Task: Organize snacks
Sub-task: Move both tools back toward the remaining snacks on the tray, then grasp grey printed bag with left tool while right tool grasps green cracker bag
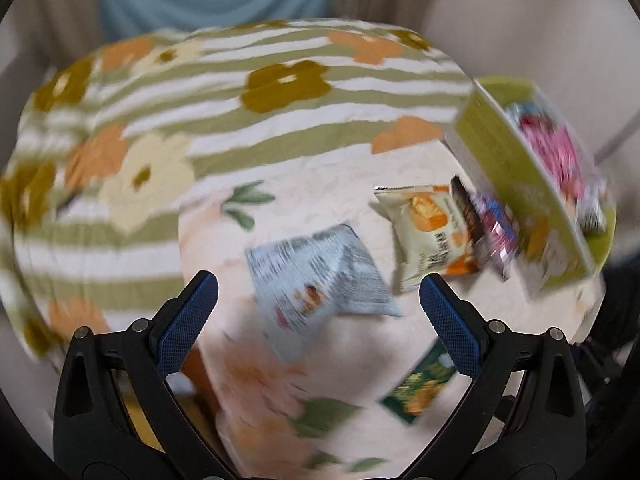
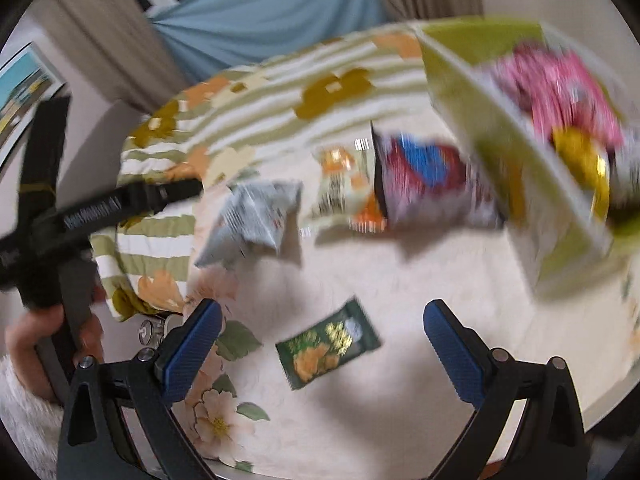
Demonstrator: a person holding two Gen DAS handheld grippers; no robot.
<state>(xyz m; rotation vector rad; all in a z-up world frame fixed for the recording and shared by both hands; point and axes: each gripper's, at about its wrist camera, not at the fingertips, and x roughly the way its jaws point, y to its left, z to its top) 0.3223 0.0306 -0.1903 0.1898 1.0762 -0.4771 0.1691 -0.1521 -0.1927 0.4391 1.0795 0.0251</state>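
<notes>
Snack packets beside green box

On the table, the open box stands at the far right with wrapped snacks inside. Just left of it lies a foil packet, then a biscuit packet, then a pale pouch farther left. A small sachet lies nearest, apart from the row.

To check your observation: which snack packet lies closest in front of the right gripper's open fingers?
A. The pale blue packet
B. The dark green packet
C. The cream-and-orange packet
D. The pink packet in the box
B: the dark green packet lies on the tablecloth just ahead of the open right gripper; the other packets sit farther back.
</notes>
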